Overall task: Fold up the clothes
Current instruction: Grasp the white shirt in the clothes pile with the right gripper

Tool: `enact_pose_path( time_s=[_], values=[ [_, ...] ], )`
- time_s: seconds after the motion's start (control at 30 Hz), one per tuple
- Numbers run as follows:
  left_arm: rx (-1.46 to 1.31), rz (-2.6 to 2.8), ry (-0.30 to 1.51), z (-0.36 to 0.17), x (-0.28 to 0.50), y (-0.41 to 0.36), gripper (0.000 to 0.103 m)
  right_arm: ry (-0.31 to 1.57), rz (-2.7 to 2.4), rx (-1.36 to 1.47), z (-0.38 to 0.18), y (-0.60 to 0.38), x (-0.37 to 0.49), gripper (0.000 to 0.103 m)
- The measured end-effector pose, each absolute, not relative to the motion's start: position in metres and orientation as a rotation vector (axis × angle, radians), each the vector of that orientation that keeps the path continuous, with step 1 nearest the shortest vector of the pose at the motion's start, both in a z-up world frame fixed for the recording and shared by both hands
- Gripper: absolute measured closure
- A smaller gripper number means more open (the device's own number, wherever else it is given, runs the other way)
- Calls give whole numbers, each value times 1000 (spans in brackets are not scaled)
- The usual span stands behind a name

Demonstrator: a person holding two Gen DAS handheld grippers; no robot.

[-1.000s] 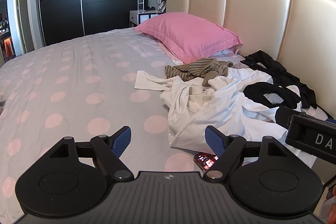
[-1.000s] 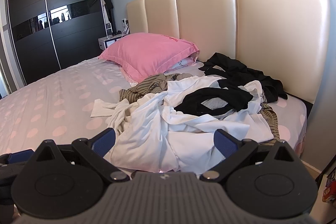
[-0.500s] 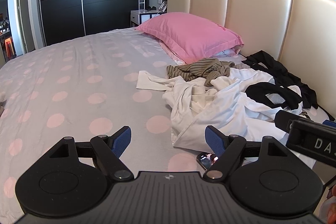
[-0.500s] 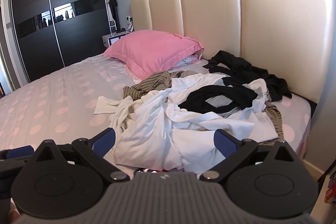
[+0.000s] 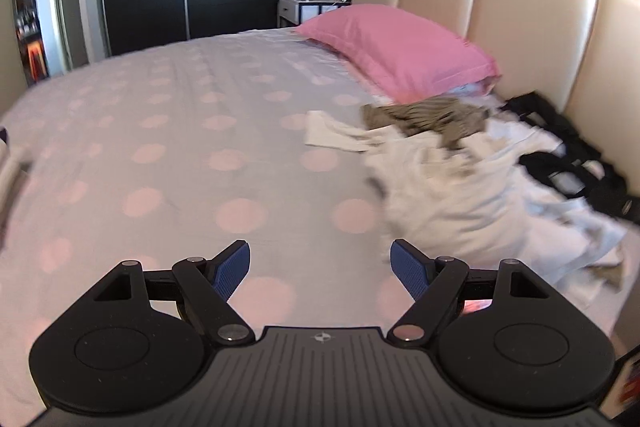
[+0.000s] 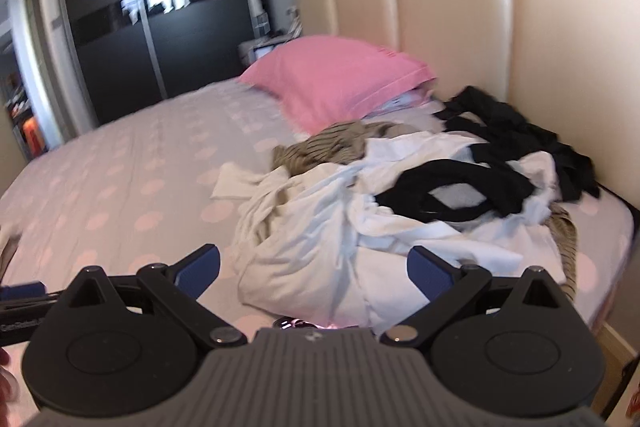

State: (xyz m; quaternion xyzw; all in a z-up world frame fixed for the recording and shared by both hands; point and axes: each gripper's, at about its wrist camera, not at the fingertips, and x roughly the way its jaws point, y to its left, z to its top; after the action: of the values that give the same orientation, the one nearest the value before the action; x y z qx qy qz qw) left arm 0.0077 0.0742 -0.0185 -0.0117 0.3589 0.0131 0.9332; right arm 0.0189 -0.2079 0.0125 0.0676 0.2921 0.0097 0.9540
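Heaped loose and unfolded near the cream padded headboard [image 6: 452, 27]: a crumpled pile of white cotton garments [image 6: 320, 239], with an olive striped top [image 6: 328, 147] at its 11 o'clock edge and black garments [image 6: 500, 131] from 1 to 3 o'clock, one black piece looped right on top of the white. All of it on the grey bedsheet with pink polka dots [image 5: 168, 131], just below the pink pillow [image 5: 400, 47].

Left gripper [image 5: 320, 269] poised over bare sheet at about 9 o'clock of the pile, blue-padded fingers [image 5: 232, 269] spread wide apart, holding nothing. Right gripper [image 6: 314, 273] aimed straight at the near edge of the white heap, fingers likewise wide apart and empty.

Risks from here, as a judgement:
- Tangled layers, so a pinch into the heap likely to catch two garments at once, or drag the looped black piece along with a white one.
- Thin cloth lying flat on the sheet, so fingers closing low likely to nip the bedsheet too.
- Heap close to the mattress edge at 4 o'clock; a hard pull apt to tip pieces off the bed.
- Both views blurred, so seams and collars hard to pick out.
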Motion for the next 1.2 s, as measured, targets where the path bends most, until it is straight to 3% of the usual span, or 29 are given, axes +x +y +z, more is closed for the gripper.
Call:
enact_pose_path(
  time_s=[0.43, 0.7, 0.77, 0.83, 0.97, 1.0, 1.2],
  values=[
    [-50, 182, 922, -35, -2, 223, 26, 850, 46, 155, -23, -210, 122, 3],
    [-105, 345, 938, -47, -34, 299, 26, 885, 24, 118, -41, -204, 152, 5],
    [-135, 378, 941, -51, -40, 312, 26, 884, 27, 108, -43, -203, 155, 14],
    [-170, 383, 941, -52, -41, 321, 26, 883, 30, 97, -45, -202, 157, 40],
    [-194, 369, 924, -50, -42, 326, 26, 881, 36, 75, -49, -200, 161, 71],
    [-193, 363, 918, -50, -42, 325, 27, 880, 38, 69, -50, -200, 163, 83],
    [-164, 345, 901, -44, -42, 318, 27, 805, 51, 19, -29, -189, 164, 88]
  ],
)
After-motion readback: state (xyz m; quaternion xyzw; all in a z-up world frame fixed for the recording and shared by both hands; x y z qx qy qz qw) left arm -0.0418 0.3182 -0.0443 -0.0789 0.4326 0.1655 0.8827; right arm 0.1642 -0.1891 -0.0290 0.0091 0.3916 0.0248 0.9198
